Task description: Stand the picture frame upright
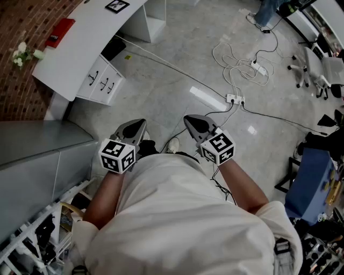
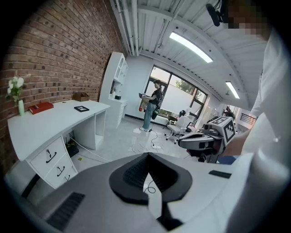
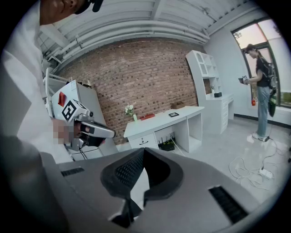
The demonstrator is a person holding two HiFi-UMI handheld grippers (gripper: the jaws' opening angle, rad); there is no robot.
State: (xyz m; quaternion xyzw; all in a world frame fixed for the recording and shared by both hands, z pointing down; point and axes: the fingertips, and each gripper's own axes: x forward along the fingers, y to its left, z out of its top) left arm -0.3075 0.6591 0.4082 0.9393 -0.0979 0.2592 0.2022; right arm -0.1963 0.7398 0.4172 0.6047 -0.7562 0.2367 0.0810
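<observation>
while on white desk (image 1: 80, 48), picture frame (image 1: 117, 5)

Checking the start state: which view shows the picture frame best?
The left gripper view: the picture frame lies flat on the desk, whole. The head view crops it at the top edge; the right gripper view shows it tiny.

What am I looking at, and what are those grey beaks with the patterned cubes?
A person holds a grey two-jaw tool in each hand: the left gripper and the right gripper. One picture looks down from a camera on the person's head; the other two come from cameras on the grippers, looking along their jaws. Both are shut and empty. On the white desk by the red brick wall, a small black picture frame lies flat, with a red book-like object and white flowers.
</observation>
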